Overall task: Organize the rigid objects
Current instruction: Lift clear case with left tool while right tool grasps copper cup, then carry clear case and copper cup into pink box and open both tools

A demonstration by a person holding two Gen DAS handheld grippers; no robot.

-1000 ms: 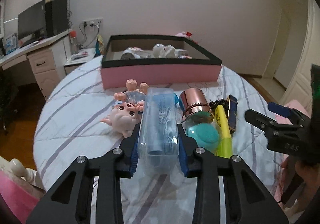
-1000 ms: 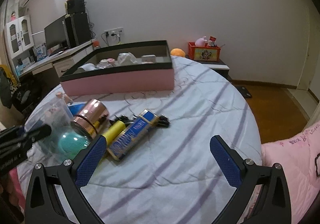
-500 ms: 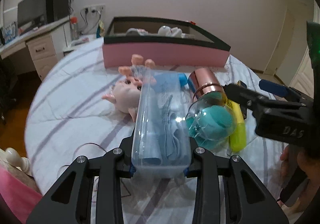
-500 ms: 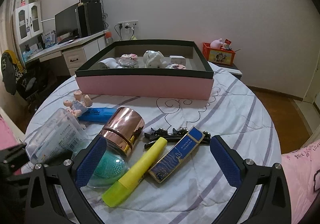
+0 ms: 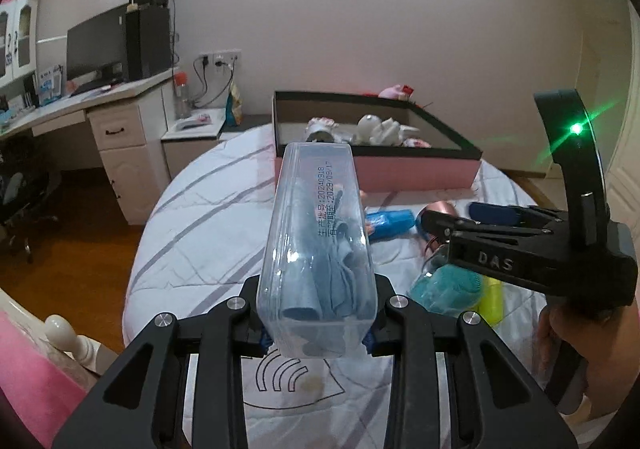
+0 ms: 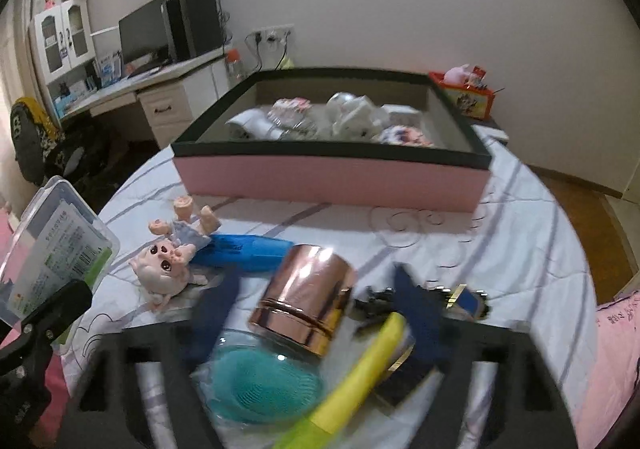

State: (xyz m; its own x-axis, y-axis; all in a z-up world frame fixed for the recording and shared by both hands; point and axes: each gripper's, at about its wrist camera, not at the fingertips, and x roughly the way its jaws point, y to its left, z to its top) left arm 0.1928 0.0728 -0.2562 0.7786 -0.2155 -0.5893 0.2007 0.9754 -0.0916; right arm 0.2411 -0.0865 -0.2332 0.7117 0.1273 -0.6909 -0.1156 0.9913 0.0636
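striped bedspread [image 5: 208,217], frame centre: left gripper [image 5: 318,333] clamps clear box [image 5: 318,233] stamped "20240918"; lower right, "das"-marked right gripper [image 6: 316,305], closing around rose-gold jar [image 6: 306,301].

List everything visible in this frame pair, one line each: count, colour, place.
clear case: 1, transparent, blue cloth inside, clamped in left tool
storage box: 1, pink with black rim, far end of bed, white items inside
copper jar: 1, between right tool's closing fingers
teal scrubber: 1, near jar
yellow tube: 1, beside jar
pig doll: 1, pink
blue tube: 1, behind doll
left tool: black, shut
right tool: black, closing
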